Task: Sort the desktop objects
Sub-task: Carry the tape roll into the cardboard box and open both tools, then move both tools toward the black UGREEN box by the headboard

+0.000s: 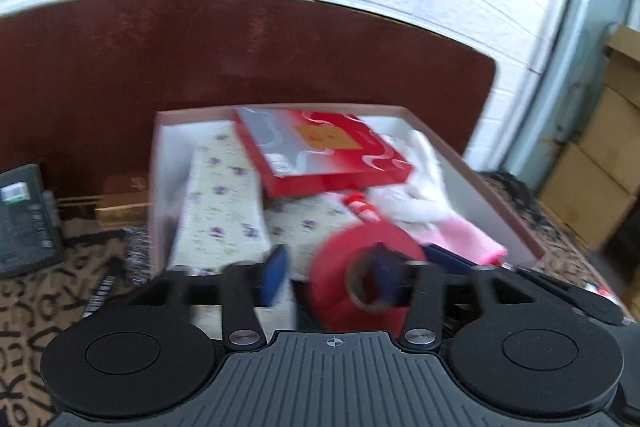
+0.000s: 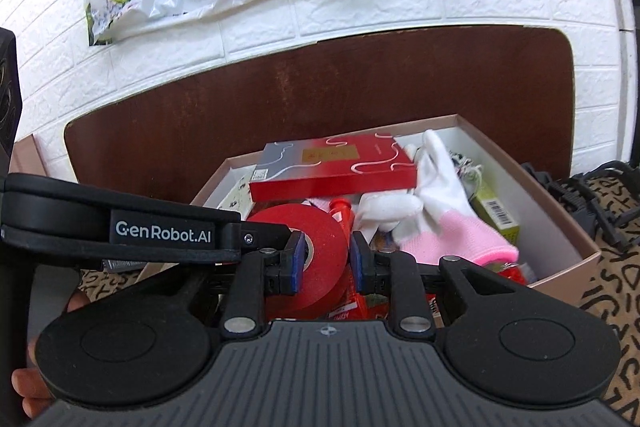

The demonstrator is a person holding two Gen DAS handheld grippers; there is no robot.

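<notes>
Over the box (image 2: 560,227) — right jaws pinch the red tape roll (image 2: 316,251); left jaws spread, roll hooked.

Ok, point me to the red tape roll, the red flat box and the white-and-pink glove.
red tape roll (image 2: 320,227): right wrist view, flat red side face.
red flat box (image 2: 332,183): right wrist view, its near red edge.
white-and-pink glove (image 2: 452,223): right wrist view, palm above the pink cuff.

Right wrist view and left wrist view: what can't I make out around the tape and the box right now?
- Left wrist view: motion blur; print on the red box unreadable.
- Right wrist view: tape roll lower part hidden behind the right gripper; firm grip unclear.
- Right wrist view: yellow packet partly under the glove; label too small.
- Both views: cardboard box floor covered by contents.
</notes>
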